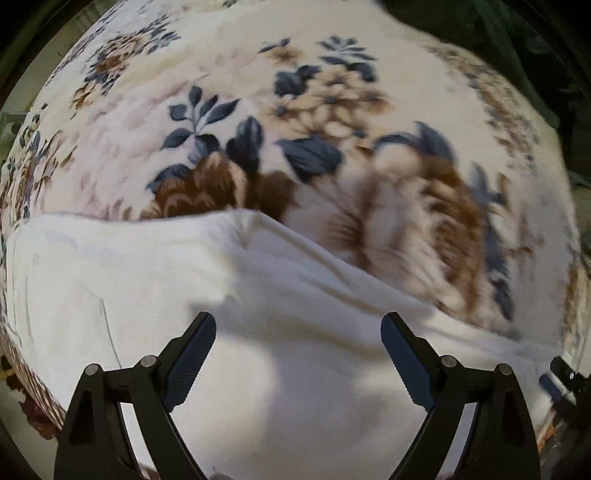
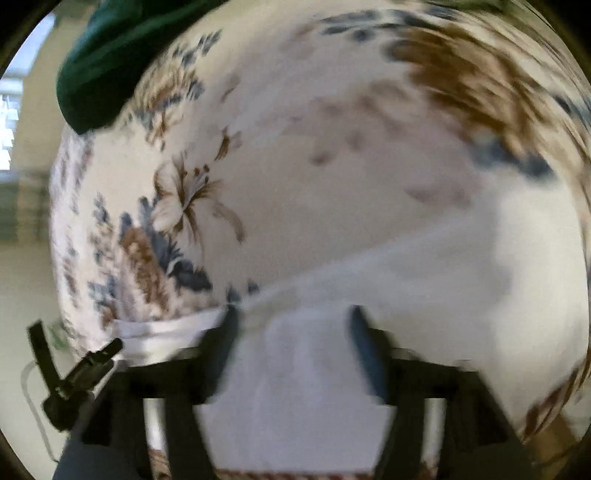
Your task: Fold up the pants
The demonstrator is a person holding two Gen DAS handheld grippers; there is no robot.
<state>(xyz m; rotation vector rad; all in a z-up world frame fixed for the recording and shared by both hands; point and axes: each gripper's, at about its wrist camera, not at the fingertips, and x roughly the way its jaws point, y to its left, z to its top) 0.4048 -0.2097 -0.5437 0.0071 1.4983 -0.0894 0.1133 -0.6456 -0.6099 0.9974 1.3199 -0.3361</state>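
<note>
White pants (image 1: 147, 280) lie on a floral blanket (image 1: 258, 110), filling the lower part of the left wrist view. My left gripper (image 1: 299, 325) is open and empty just above the white cloth. In the right wrist view the pants (image 2: 424, 280) spread from the bottom centre to the right, and the picture is blurred. My right gripper (image 2: 293, 314) is open over the cloth, with nothing between its fingers. The other gripper's tip (image 1: 557, 380) shows at the right edge of the left wrist view.
A dark green cloth (image 2: 107, 62) lies at the blanket's far corner; it also shows in the left wrist view (image 1: 480, 22). The bed's edge drops to a pale floor (image 2: 22, 295) on the left. A black tool (image 2: 81, 373) sticks in at lower left.
</note>
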